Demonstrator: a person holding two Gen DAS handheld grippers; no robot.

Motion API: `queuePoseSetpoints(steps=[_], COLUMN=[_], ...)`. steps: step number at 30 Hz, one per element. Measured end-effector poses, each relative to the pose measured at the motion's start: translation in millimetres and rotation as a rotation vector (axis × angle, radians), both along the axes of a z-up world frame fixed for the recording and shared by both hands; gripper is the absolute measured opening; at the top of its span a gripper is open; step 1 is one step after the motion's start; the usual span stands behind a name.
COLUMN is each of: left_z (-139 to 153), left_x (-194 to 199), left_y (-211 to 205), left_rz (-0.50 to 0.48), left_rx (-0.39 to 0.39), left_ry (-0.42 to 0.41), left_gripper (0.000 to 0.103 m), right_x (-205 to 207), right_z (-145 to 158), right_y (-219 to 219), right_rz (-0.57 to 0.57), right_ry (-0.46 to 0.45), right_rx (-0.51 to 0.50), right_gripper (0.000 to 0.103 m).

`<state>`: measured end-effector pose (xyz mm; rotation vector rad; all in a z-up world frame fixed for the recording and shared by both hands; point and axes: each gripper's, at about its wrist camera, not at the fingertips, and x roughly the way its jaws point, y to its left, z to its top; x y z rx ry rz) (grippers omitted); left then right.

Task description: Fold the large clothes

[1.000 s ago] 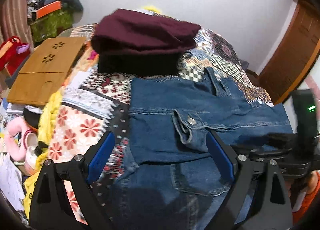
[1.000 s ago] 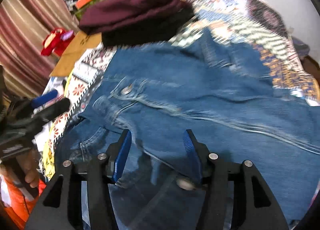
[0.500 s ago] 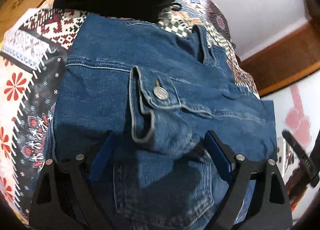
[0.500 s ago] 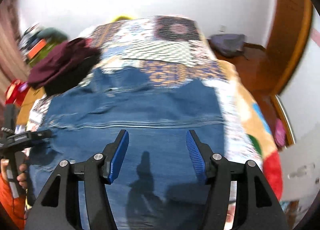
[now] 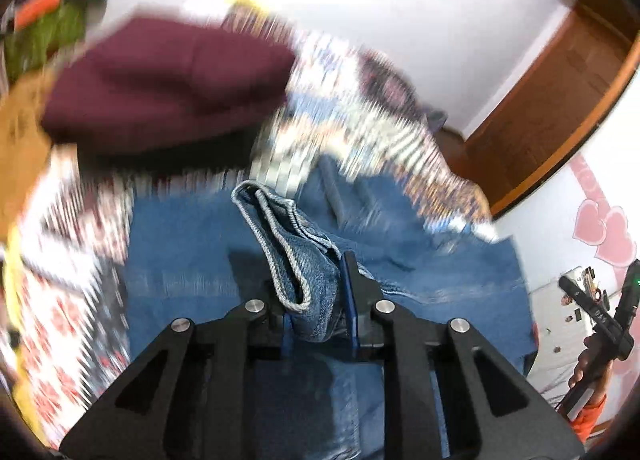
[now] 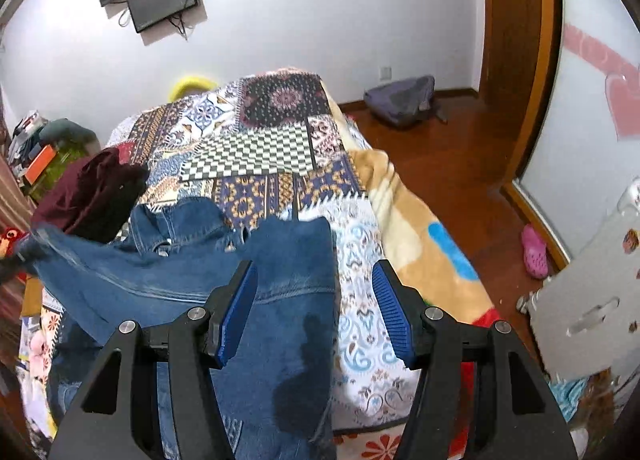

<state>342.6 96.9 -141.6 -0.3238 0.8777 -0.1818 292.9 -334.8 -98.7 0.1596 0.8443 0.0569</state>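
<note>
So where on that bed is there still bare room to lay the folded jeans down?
The patchwork quilt lies bare beyond the jeans, up to the far wall, and along the blanket edge beside the wooden floor. The side with the maroon clothes pile is crowded.

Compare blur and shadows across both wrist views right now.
Left wrist: heavy motion smear on the quilt and maroon pile; the left gripper and its pinched jeans fold stay sharp. Right wrist: mostly crisp, slight smear at far left; the open right gripper casts a dark shadow on the denim; strong fisheye bending on the door frame.
</note>
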Motion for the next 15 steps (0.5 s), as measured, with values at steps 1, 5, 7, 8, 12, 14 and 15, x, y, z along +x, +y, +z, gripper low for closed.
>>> queuePoseSetpoints(steps=[1, 5, 7, 8, 12, 14, 15], left_z=[13, 58, 62, 59, 25, -1, -16], left_x=[-1, -16, -22, -26, -30, -30, -30], left_y=[0, 0, 5, 9, 31, 44, 50], left_rz=[0.000, 0.012, 0.029, 0.042, 0.083, 0.094, 0.095], left_rx=[0.014, 0.102, 0.150, 0.179, 0.215, 0.213, 0.214], left_ry=[-0.040, -0.187, -0.212, -0.214, -0.128, -0.054, -0.016], left_gripper=[0.020, 0.020, 0.020, 0.020, 0.020, 0.020, 0.021], right_x=[0, 8, 13, 14, 12, 9, 9], right_z=[-2, -29, -49, -57, -84, -83, -82], right_y=[1, 17, 29, 33, 47, 46, 45], right_rz=[0.006, 0.045, 0.081, 0.094, 0.144, 0.141, 0.142], right_ry=[0.002, 0.057, 0.123, 0.147, 0.197, 0.197, 0.200], right_rx=[-0.002, -0.024, -0.044, -0.050, -0.052, -0.052, -0.050], right_gripper=[0.061, 0.071, 0.071, 0.071, 0.074, 0.077, 0.077])
